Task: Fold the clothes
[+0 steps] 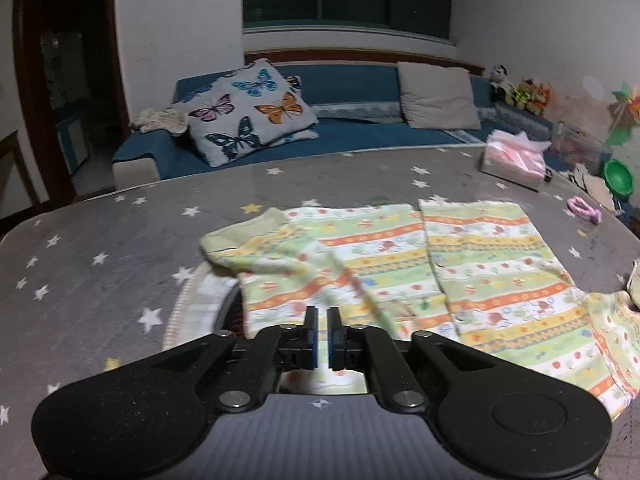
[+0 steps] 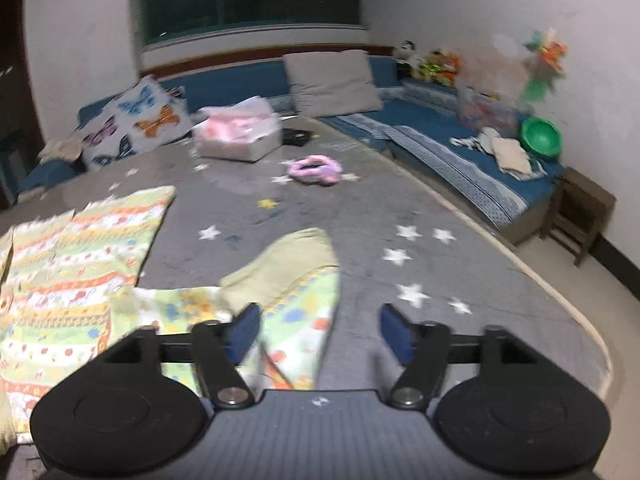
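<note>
A child's shirt (image 1: 400, 264) with orange, yellow and green printed stripes lies spread on the grey star-patterned table cover (image 1: 100, 220). Its left sleeve (image 1: 240, 244) is folded in over the body. My left gripper (image 1: 322, 316) hovers over the shirt's near edge. Its jaws stand almost together with a thin gap, and nothing is pinched between them. In the right wrist view the shirt (image 2: 72, 264) is at the left. Its other sleeve (image 2: 296, 280), with a pale green cuff, lies on the cover (image 2: 440, 200). My right gripper (image 2: 320, 316) stands wide open just above it, holding nothing.
A box with pink wrapping (image 2: 240, 132) and a pink scrunchie (image 2: 316, 169) lie further back on the table. A blue sofa with a butterfly cushion (image 1: 248, 112) runs behind. The table's curved edge (image 2: 552, 284) falls off to the right, near a wooden stool (image 2: 580, 216).
</note>
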`<action>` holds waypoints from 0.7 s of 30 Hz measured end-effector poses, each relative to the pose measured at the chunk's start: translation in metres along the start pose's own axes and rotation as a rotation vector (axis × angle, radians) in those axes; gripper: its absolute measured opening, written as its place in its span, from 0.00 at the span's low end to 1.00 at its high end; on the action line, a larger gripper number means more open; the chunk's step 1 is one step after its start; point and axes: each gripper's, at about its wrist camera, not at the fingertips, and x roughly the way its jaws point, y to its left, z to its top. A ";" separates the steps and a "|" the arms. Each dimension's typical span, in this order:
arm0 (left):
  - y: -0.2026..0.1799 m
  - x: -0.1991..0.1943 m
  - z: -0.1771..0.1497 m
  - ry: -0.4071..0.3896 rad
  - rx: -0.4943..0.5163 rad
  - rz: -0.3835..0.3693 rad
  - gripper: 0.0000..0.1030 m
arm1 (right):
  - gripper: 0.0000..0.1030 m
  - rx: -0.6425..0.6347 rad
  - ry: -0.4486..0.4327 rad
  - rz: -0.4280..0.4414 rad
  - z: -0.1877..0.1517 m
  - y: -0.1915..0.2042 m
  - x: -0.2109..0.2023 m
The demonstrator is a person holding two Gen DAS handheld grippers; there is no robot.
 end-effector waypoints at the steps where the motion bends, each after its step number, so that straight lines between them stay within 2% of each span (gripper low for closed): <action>1: -0.005 0.002 0.000 0.003 0.009 -0.004 0.22 | 0.73 -0.026 0.004 -0.003 0.001 0.006 0.005; 2: -0.010 0.004 0.000 0.006 0.018 -0.008 0.28 | 0.77 -0.052 0.008 -0.004 0.001 0.012 0.010; 3: -0.014 0.006 0.000 0.007 0.028 -0.009 0.38 | 0.82 -0.076 0.013 -0.003 0.001 0.017 0.015; 7: -0.030 0.017 -0.002 0.026 0.064 -0.019 0.45 | 0.85 -0.178 0.026 -0.018 -0.002 0.034 0.031; 10: -0.039 0.026 -0.005 0.046 0.084 -0.025 0.46 | 0.86 -0.247 0.001 -0.080 -0.005 0.036 0.033; 14: -0.042 0.033 -0.009 0.066 0.095 -0.025 0.48 | 0.86 -0.281 -0.031 -0.190 -0.008 0.020 0.029; 21: -0.042 0.035 -0.011 0.074 0.101 -0.010 0.49 | 0.86 -0.165 -0.032 -0.334 -0.010 -0.036 0.019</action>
